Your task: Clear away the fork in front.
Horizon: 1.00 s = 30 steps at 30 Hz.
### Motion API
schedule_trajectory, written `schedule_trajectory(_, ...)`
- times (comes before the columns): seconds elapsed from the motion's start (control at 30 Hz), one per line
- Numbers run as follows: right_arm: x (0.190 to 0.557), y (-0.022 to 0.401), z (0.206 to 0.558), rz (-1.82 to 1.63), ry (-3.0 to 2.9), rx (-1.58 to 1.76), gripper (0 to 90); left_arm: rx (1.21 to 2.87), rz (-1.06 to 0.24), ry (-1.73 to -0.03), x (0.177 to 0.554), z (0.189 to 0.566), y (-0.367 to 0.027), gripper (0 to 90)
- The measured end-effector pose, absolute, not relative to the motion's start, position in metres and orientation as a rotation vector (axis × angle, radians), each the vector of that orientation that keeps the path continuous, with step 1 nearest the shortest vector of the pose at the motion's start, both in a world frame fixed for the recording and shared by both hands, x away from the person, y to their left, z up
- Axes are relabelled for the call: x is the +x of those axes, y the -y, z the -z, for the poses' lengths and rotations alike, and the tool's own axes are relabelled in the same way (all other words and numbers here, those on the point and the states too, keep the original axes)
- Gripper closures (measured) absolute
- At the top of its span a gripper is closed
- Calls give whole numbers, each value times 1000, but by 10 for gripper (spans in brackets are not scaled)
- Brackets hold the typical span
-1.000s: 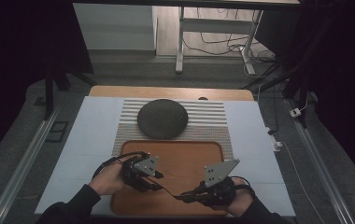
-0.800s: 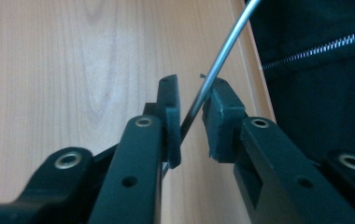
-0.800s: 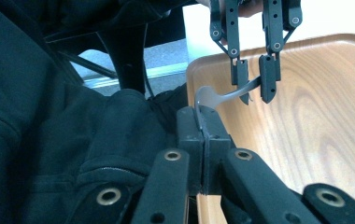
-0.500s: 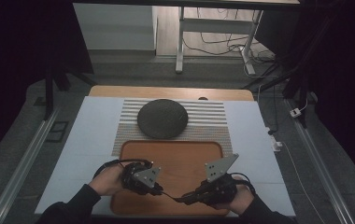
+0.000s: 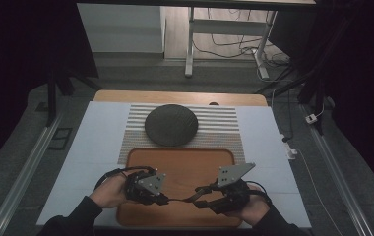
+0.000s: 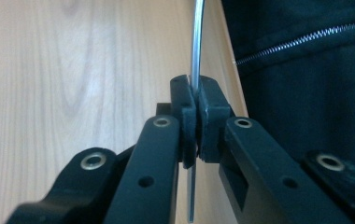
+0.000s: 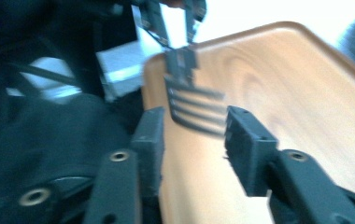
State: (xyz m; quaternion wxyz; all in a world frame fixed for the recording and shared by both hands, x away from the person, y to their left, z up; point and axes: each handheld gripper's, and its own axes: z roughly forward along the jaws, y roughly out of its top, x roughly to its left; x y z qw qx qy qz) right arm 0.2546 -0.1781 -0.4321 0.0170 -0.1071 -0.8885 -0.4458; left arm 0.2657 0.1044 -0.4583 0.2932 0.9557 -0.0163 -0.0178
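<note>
A metal fork (image 5: 181, 199) hangs over the near half of the wooden tray (image 5: 185, 162), between my two grippers. In the left gripper view my left gripper (image 6: 195, 107) is shut on the fork's thin handle (image 6: 195, 56), seen edge on. The fork's tines (image 7: 194, 109) lie between the fingers (image 7: 248, 140) of my right gripper (image 7: 194, 126). Its jaws have just been opening and stand apart from the tines on both sides. From above, my left gripper (image 5: 163, 198) and right gripper (image 5: 201, 195) face each other a short way apart.
A dark round plate (image 5: 171, 124) sits on a striped mat (image 5: 224, 128) beyond the tray. White covering (image 5: 96, 147) spreads over the table on both sides. A black zipped jacket (image 6: 306, 70) is close behind the tray's near edge.
My left hand has drifted slightly towards the tray's near edge. The right hand has held still. From above the fork stays between the two grippers.
</note>
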Motion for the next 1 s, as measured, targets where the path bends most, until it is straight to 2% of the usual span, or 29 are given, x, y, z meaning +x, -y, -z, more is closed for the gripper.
schedule_trajectory(0.03,254,178,431,1389,2806,-379,485,2546,48,8,266,458,-106,862)
schedule_trajectory(0.07,254,178,431,1389,2806,-379,485,2547,52,-25,265,458,-108,862)
schedule_trajectory(0.17,252,180,431,1397,2879,-486,391,2541,55,-110,265,456,-112,862)
schedule_trajectory(0.43,249,194,429,1446,2878,-677,280,2529,72,-345,259,452,-123,862)
schedule_trajectory(0.53,246,200,430,1448,2888,-740,219,2521,87,-432,258,453,-128,861)
schedule_trajectory(0.57,244,204,431,1444,2909,-786,167,2523,86,-458,257,454,-129,861)
schedule_trajectory(0.67,243,208,432,1430,2908,-827,159,2516,105,-542,254,457,-132,861)
schedule_trajectory(1.0,237,226,440,1429,2947,-971,23,2443,89,-833,243,465,-150,861)
